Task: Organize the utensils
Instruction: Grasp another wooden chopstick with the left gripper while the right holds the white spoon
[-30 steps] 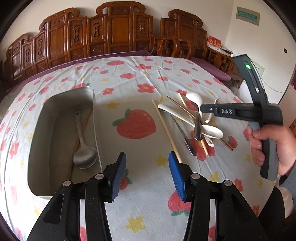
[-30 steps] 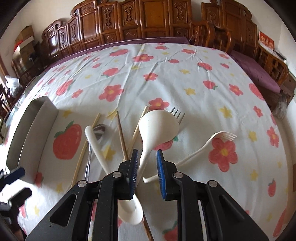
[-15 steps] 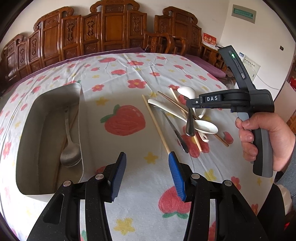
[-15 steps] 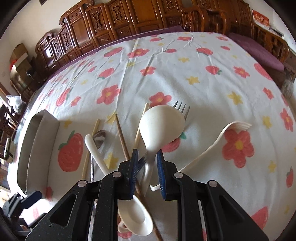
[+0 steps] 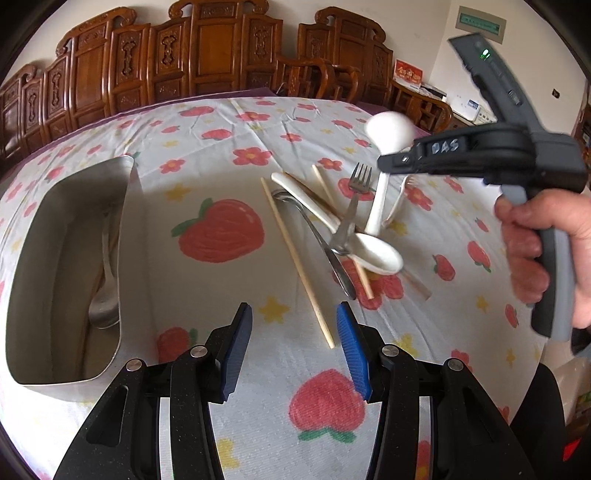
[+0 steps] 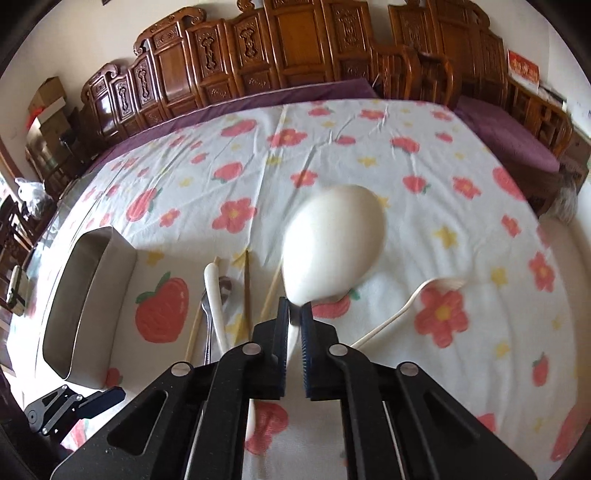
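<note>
- "das", handwritten in pale letters, stands on the black body of the right gripper (image 5: 384,162), just behind its fingers, above the tablecloth (image 5: 221,155).
- a green-framed wall sign (image 5: 480,24) hangs on the wall above that gripper; its lettering is too small to read.
- a red card (image 5: 408,75) with gold characters stands left of the gripper; unreadable.
</note>
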